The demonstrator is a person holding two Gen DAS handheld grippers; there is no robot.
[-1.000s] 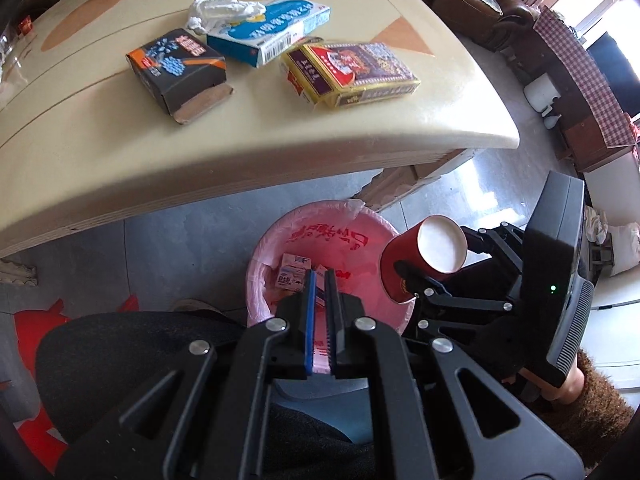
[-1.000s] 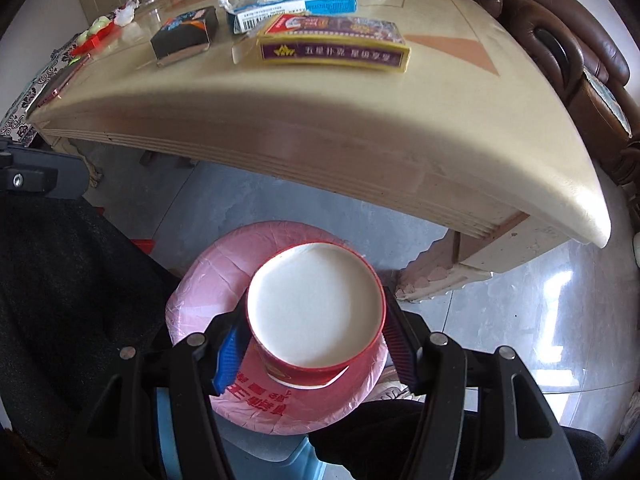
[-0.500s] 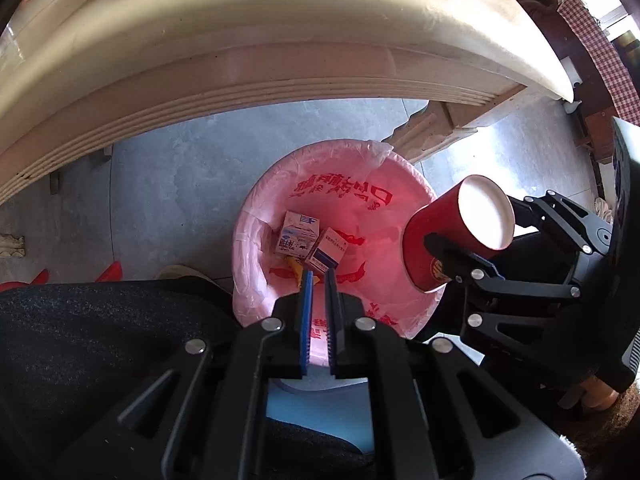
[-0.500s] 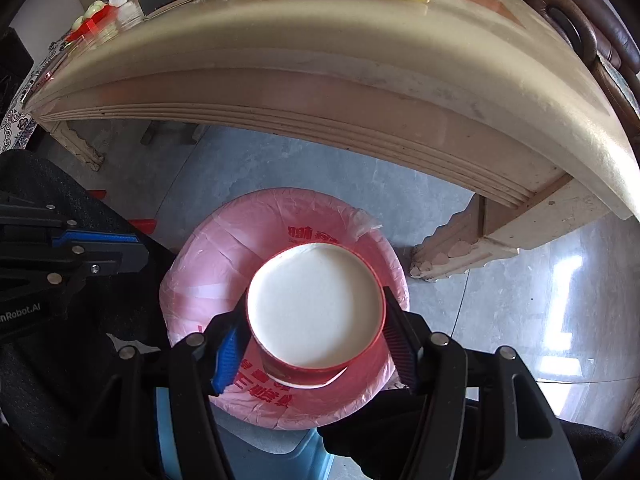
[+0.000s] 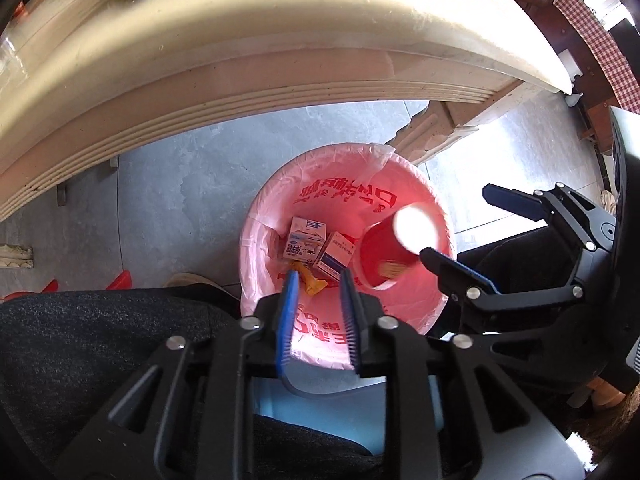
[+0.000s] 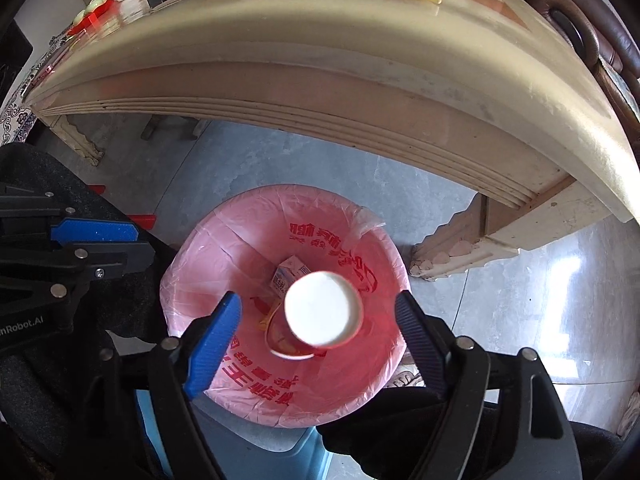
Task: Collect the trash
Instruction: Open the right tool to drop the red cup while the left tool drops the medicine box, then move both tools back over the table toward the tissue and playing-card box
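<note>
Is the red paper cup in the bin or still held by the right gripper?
In the bin, released: the red paper cup sits blurred inside the pink-lined bin, clear of the right gripper, whose jaws have just been opening.

Glossy cream table edge (image 6: 320, 80) — thin, crinkled pink plastic bin liner (image 6: 224, 240).

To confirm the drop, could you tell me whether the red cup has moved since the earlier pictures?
Yes. The red cup has left the opening right hand-held gripper and dropped lower inside the pink-lined bin.

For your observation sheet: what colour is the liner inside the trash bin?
Pink with red printed characters: liner, clearest in the right wrist view.
</note>
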